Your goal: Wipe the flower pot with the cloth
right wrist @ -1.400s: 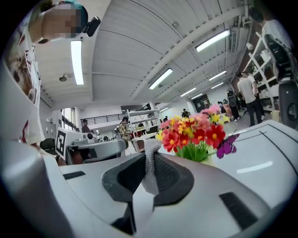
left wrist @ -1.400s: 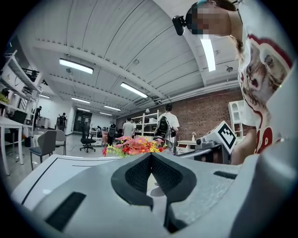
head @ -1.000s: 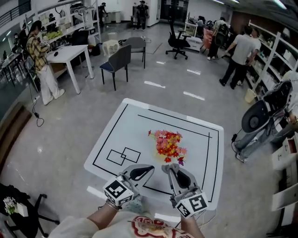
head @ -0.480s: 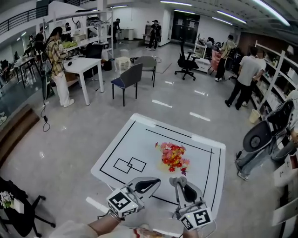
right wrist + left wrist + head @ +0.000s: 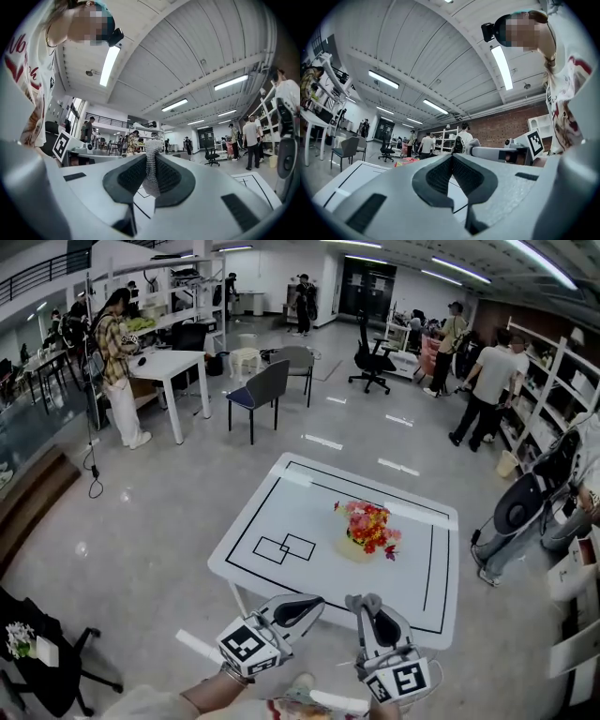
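Pot [image 5: 354, 548] w/ red, orange & pink flowers [image 5: 368, 524], upright on white table [image 5: 309, 498], toward 3 o'clock of tabletop centre, inside black border line. Pair of overlapping black-outlined squares [image 5: 286, 547] at 9 o'clock of pot, apart from it.

Both grippers low in head view, by table's 6 o'clock edge, well apart from pot, pointing toward 12 o'clock.
- L gripper [image 5: 317, 600], approx 7 o'clock of pot: jaws pressed together, nothing betw. them.
- R gripper [image 5: 359, 600], approx 6 o'clock of pot: pads pinching grey waffle-textured cloth [image 5: 151, 174], strip upright betw. pads, top poking past jaw tips.

Bkgd: dark chair [image 5: 261, 390] at 11 o'clock of table, people [image 5: 487, 381] standing by shelves at 1–2 o'clock.
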The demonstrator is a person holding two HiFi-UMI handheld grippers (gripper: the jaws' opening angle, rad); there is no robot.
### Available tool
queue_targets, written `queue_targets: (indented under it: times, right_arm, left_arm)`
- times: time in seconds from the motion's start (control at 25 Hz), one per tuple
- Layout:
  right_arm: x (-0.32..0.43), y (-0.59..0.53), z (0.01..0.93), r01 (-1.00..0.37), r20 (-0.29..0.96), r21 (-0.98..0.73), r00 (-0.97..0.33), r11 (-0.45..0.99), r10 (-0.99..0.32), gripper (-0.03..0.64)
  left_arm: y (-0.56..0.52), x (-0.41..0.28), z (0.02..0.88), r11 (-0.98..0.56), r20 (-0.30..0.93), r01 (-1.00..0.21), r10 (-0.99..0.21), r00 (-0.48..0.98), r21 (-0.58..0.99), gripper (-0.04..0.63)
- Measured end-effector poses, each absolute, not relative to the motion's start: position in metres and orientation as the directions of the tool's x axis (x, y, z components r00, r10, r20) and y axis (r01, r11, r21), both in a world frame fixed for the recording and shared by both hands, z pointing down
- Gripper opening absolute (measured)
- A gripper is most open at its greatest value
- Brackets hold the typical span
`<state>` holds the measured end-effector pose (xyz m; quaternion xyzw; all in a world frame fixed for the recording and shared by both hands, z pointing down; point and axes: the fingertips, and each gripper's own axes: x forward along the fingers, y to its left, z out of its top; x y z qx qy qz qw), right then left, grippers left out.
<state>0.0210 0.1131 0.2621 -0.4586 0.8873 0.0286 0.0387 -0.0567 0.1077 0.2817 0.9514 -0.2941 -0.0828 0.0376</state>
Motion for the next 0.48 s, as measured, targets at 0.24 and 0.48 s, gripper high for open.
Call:
queue_targets:
  times: [0.24, 0.48]
  right_arm:
    - [-0.024, 0.193, 0.254, -0.828, -0.123, 0.003, -0.556, 0.560, -0.822, 0.040]
    - [-0.054, 0.272, 0.259, -0.856, -0.118, -0.024, -0.510, 0.516, -0.852, 0.039]
  left_arm:
    - [0.185, -0.103, 0.271, -0.826, -0.139, -0.557, -0.564, 0.814, 0.088, 0.003]
    - [0.258, -0.129, 0.277, -0.850, -0.128, -0.516, -0.527, 0.840, 0.109, 0.003]
